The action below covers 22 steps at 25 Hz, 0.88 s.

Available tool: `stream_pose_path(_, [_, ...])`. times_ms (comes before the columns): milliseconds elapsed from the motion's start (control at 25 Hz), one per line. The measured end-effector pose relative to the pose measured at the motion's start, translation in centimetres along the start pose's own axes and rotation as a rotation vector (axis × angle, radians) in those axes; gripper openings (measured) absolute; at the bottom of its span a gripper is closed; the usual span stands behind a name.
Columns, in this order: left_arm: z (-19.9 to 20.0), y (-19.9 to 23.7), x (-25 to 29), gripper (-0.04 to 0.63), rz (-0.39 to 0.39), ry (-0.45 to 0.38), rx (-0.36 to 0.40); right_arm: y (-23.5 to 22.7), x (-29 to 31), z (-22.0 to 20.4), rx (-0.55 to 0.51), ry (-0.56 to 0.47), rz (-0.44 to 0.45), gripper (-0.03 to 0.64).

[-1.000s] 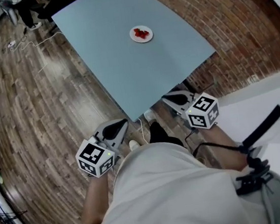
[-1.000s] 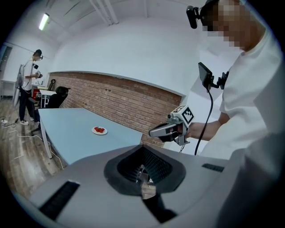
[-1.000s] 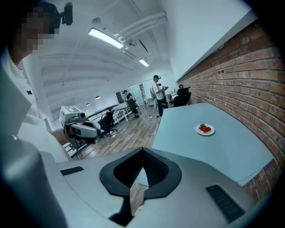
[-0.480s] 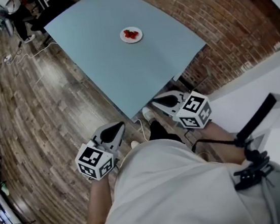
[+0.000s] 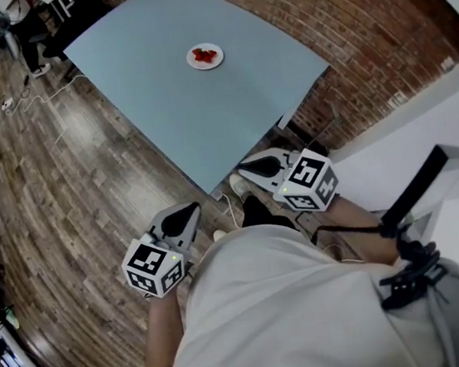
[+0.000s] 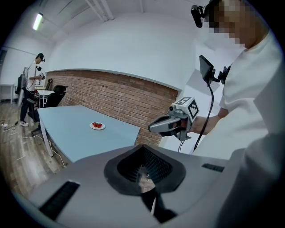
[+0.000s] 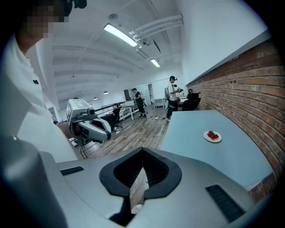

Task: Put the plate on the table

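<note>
A small white plate [image 5: 204, 57] with red food on it sits on the light blue table [image 5: 161, 112], toward its far side. It also shows in the left gripper view as the plate [image 6: 97, 126] and in the right gripper view as the plate [image 7: 213, 136]. Both grippers hang close to the person's body, short of the table's near corner and far from the plate. My left gripper [image 5: 190, 214] is shut with nothing in it. My right gripper [image 5: 248, 167] is shut and empty too.
A brick wall [image 5: 362, 43] runs along the table's right side, with a white surface [image 5: 457, 131] beyond it. The floor [image 5: 56, 201] is wood planks with cables [image 5: 33, 91] at the far left. Other people stand by desks [image 7: 173, 98] in the distance.
The table and plate have slid up and left in the head view. The right gripper has drifted left. The plate stays put on the table.
</note>
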<state>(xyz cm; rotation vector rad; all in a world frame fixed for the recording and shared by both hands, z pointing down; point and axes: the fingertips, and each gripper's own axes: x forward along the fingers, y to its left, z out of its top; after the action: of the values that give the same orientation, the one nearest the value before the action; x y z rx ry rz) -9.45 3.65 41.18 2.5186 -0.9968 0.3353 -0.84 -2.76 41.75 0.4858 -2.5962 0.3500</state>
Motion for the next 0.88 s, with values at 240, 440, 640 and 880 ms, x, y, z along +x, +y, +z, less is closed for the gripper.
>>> stream_pose_path(240, [-0.3,-0.1,0.7,0.002,-0.008,0.017,-0.008,-0.2,0.0,-0.2,0.001,0.005,0.01,0.008])
stream_pose_path(440, [-0.4,0.1,1.3,0.002,-0.016,0.026,-0.01,-0.6,0.1,-0.4,0.0,0.008,0.009,0.008])
stream_pose_path(640, [-0.7,0.3,1.3,0.002,-0.018,0.031,-0.019,-0.7,0.4,-0.6,0.003,0.02,0.011,0.008])
stream_pose_path(880, [-0.8,0.6,1.9,0.002,-0.021,0.032,-0.033,-1.1,0.6,-0.6,-0.002,0.035,0.016,0.008])
